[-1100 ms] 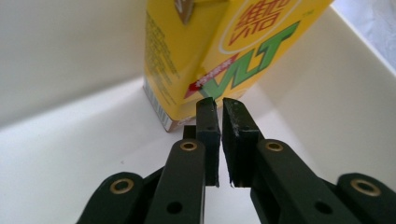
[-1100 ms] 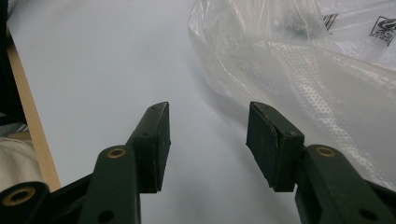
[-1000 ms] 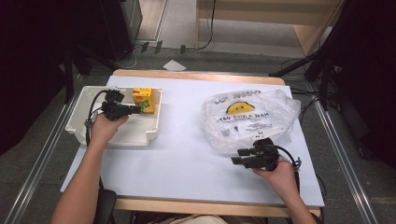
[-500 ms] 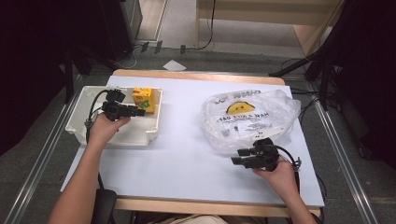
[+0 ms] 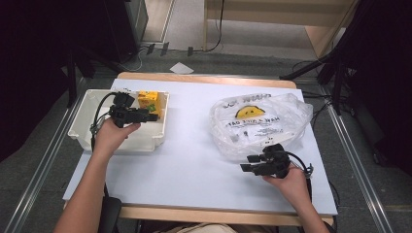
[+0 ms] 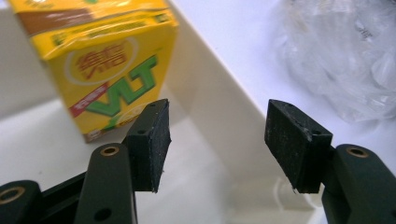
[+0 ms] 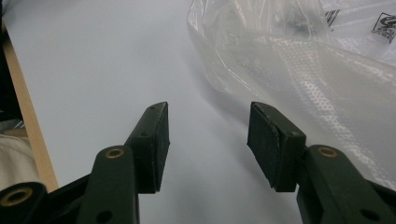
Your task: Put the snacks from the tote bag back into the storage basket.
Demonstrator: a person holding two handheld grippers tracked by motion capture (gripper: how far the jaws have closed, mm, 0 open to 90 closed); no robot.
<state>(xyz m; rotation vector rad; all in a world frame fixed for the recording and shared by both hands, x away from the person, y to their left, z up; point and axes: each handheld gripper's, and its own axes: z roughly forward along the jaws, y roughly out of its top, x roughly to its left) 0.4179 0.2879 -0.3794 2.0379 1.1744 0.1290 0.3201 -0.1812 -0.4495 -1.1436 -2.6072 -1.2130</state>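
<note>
white table (image 5: 194, 160) carries a bin (image 5: 82, 131) and a plastic bag (image 5: 262, 124). left tongs (image 5: 151, 117) have just been opening, nothing between the jaws; drink carton (image 6: 100, 65) stands upright in the bin. lift clear without tipping it. right tongs (image 5: 245, 163) open, empty, beside the bag.

Drink carton (image 5: 147, 101) upright in bin (image 5: 87, 127) at table's (image 5: 194, 160) left; plastic bag (image 5: 262, 121) right.
</note>
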